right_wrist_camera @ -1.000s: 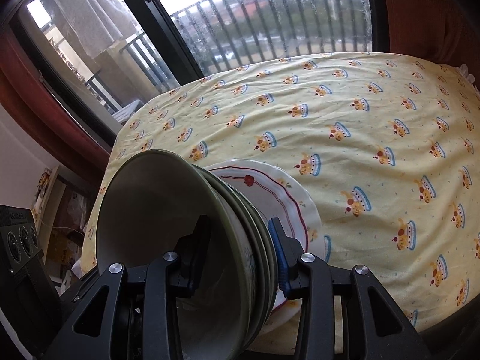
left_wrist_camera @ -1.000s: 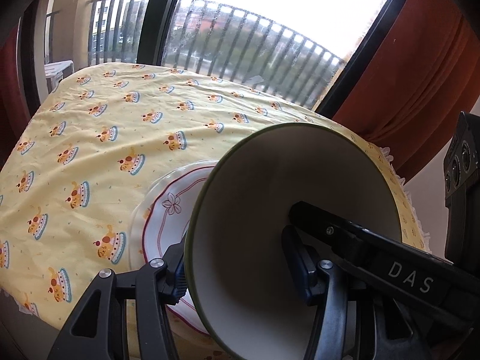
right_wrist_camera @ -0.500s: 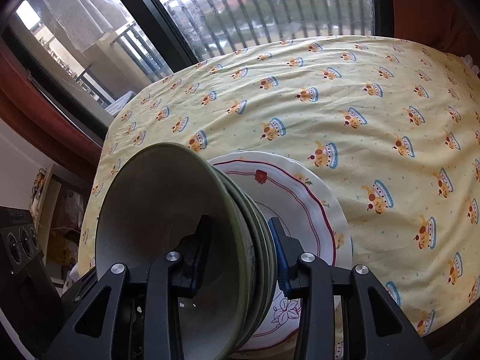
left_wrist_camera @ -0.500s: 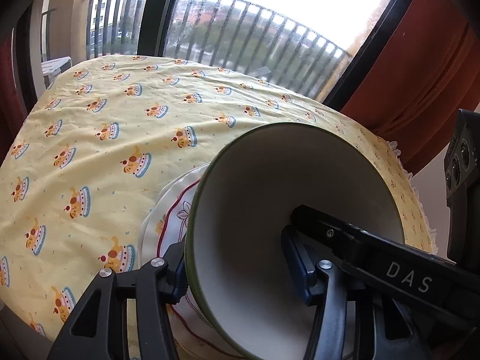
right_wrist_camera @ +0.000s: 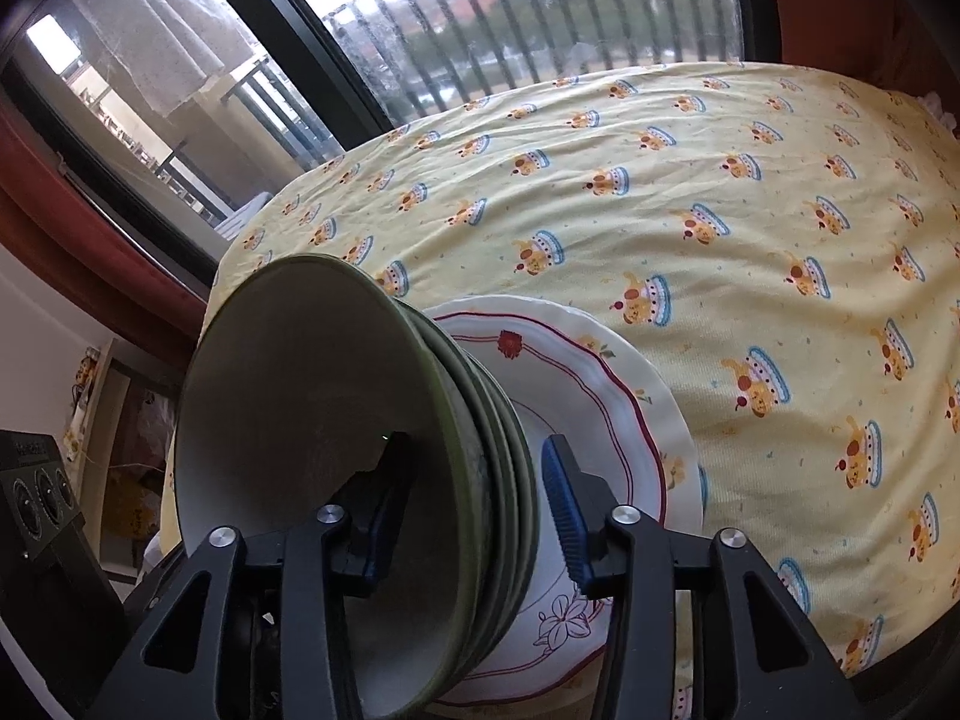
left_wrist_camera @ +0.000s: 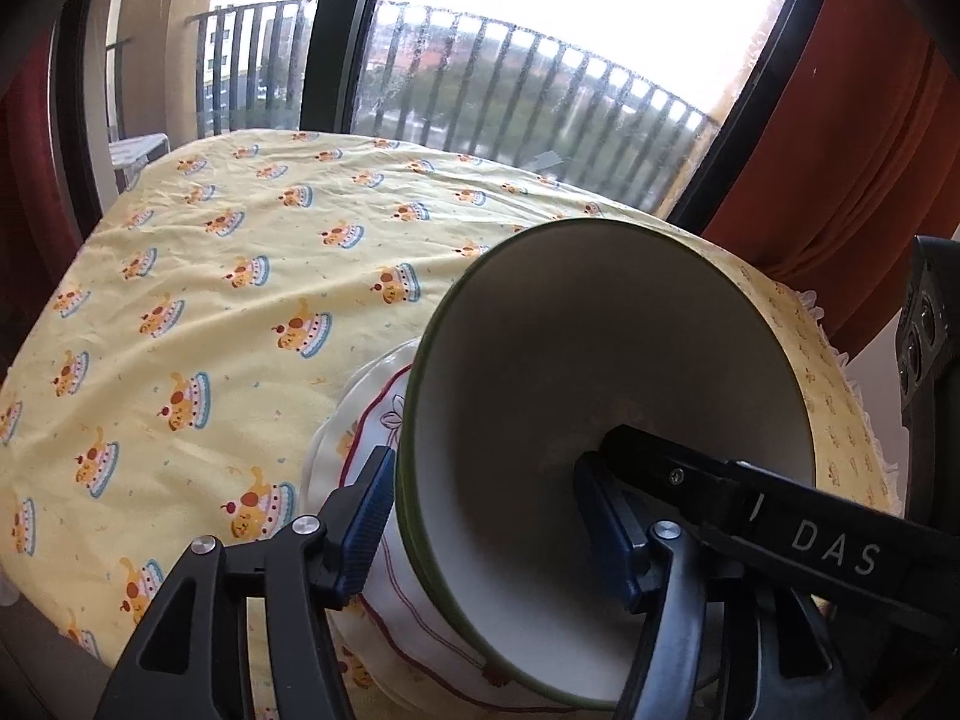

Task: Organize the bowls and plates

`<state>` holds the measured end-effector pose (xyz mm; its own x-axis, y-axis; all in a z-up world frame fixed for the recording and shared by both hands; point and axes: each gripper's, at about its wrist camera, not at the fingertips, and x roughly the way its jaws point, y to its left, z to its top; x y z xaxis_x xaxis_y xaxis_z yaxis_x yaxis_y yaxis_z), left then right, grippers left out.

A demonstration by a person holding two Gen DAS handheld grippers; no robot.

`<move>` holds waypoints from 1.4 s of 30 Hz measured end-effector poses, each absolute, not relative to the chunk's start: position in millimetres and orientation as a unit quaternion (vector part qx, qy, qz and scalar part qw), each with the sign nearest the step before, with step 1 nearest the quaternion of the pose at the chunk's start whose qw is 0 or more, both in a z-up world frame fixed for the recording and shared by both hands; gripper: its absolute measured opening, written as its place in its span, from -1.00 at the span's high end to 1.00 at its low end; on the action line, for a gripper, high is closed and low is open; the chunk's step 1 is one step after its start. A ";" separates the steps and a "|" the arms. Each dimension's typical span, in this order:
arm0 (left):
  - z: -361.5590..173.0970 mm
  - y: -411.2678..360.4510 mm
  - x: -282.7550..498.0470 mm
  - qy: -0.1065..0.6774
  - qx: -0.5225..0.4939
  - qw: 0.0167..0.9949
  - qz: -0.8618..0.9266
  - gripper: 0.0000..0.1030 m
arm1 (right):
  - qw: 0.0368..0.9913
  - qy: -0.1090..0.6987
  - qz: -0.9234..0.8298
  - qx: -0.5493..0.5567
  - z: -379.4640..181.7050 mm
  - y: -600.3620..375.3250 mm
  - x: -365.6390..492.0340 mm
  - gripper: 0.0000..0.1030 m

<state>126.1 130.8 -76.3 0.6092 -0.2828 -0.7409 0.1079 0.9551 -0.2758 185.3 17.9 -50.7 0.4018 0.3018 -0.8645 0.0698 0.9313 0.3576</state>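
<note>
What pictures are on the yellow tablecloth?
Little cakes with a puppy on top on the tablecloth, clearest in the right wrist view.

Table covered by a yellow tablecloth [left_wrist_camera: 228,276] printed with small cake motifs, cloth slightly wrinkled, frilled edge at one side. Directly behind it a large window, dark frame [left_wrist_camera: 336,42], glass spotted with droplets. Outside: balcony railing [left_wrist_camera: 540,84] of dark vertical bars, trees and rooftops beyond, sky bright and overcast. Rust-orange curtain [left_wrist_camera: 858,138] hangs at the window's side. A black speaker [right_wrist_camera: 42,516] stands near a white wall [right_wrist_camera: 54,312]. Daylight only, flat and pale.
</note>
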 end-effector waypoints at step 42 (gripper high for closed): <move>-74.7 55.2 -12.5 0.237 -0.005 0.968 -0.077 -1.00 | 0.952 0.301 -0.010 0.049 -14.1 -88.2 11.8 -0.63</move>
